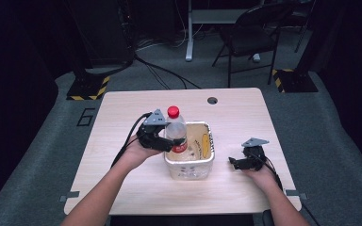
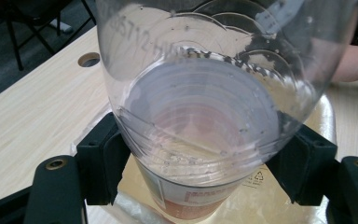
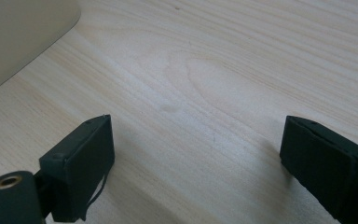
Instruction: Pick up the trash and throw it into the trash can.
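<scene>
A clear plastic bottle (image 1: pixel 176 133) with a red cap (image 1: pixel 173 111) and a red-and-white label stands upright over the left part of a clear plastic tub (image 1: pixel 208 160) in the middle of the table. My left gripper (image 1: pixel 166 141) is shut on the bottle's body; in the left gripper view its black pads (image 2: pixel 103 161) press both sides of the bottle (image 2: pixel 205 102), whose base is towards the camera. My right gripper (image 1: pixel 232 162) rests on the table to the right of the tub, open, with bare wood between its pads (image 3: pixel 81 165).
The tub holds a yellow object (image 1: pixel 205 143) along its right side. The light wooden table (image 1: pixel 122 113) has a cable hole (image 1: pixel 212 100) near its far edge. A black chair (image 1: pixel 250 37) and floor cables lie beyond the table.
</scene>
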Demonstrator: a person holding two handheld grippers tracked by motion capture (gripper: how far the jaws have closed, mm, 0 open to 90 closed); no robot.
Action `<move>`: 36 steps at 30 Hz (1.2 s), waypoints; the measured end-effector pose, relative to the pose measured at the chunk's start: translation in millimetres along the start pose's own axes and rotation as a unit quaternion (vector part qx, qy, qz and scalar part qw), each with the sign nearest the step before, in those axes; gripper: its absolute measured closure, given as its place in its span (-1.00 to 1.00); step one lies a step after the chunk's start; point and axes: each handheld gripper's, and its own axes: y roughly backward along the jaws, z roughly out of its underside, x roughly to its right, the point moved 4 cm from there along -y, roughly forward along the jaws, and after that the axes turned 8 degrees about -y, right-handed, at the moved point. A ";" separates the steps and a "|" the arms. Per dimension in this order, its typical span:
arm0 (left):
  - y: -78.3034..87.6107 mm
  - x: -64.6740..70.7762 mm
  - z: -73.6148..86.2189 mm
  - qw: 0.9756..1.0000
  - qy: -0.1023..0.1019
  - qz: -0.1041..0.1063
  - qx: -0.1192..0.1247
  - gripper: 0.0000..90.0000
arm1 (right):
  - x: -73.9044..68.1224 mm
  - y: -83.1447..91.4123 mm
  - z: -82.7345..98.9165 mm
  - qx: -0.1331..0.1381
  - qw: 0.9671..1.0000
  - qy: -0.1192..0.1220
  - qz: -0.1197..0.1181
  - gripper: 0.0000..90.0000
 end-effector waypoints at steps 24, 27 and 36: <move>-24.9 9.1 22.4 0.999 -0.018 0.026 -0.041 -0.41 | 0.0 0.0 0.0 0.000 1.000 0.000 0.000 -0.79; -25.9 9.2 23.2 0.998 -0.019 0.029 -0.046 -0.43 | 0.0 0.0 0.0 0.000 1.000 0.000 0.000 -0.79; -21.5 7.5 22.6 0.999 -0.013 0.026 -0.038 -0.51 | 0.0 0.0 0.0 0.000 1.000 0.000 0.000 -0.79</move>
